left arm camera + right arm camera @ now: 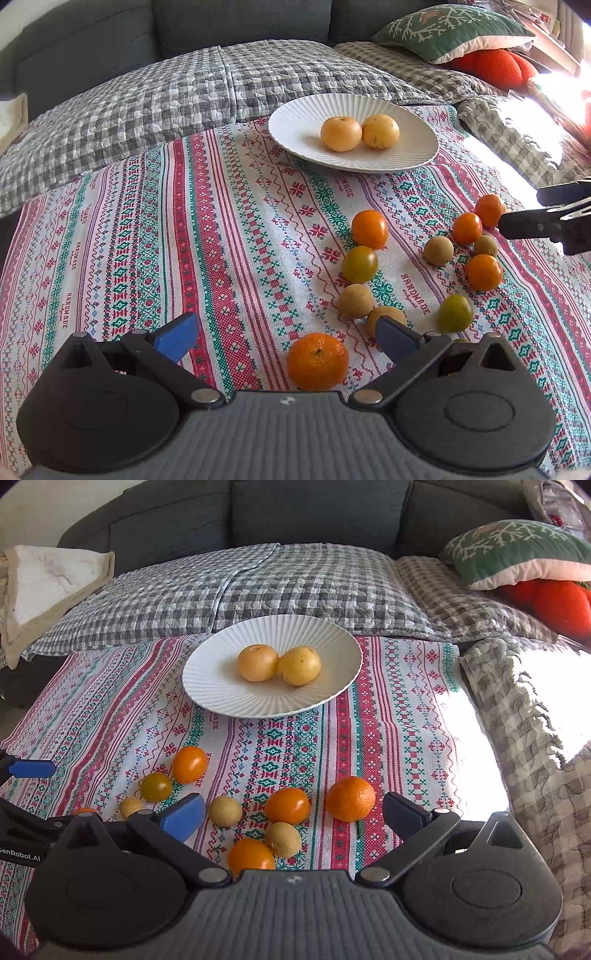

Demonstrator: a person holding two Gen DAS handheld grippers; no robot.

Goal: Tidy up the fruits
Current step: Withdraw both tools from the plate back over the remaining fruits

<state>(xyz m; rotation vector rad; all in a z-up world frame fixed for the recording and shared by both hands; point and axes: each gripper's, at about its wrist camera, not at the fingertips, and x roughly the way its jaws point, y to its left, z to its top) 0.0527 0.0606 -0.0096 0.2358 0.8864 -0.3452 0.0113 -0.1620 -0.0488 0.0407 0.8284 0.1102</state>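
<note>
In the left wrist view my left gripper [286, 325] is open low over the patterned cloth, and a mandarin [317, 361] lies on the cloth between its blue fingers, untouched. My right gripper [293, 799] is open wide above a cluster of small fruits: an orange tomato [287, 805], a second mandarin [350, 798] and a pale longan [225, 811] lie between its fingers, none gripped. The white ribbed plate [295, 125] [207, 679] stands at the far side of the cloth with two yellow fruits [340, 133] [258, 662] on it.
More tomatoes, orange [369, 229] and green [359, 264], lie scattered on the cloth [184, 240]. A checked quilt [258, 587], a grey sofa back, a green cushion [517, 550] and a red cushion [495, 66] lie beyond. The left gripper's blue finger [31, 768] shows at the right view's left edge.
</note>
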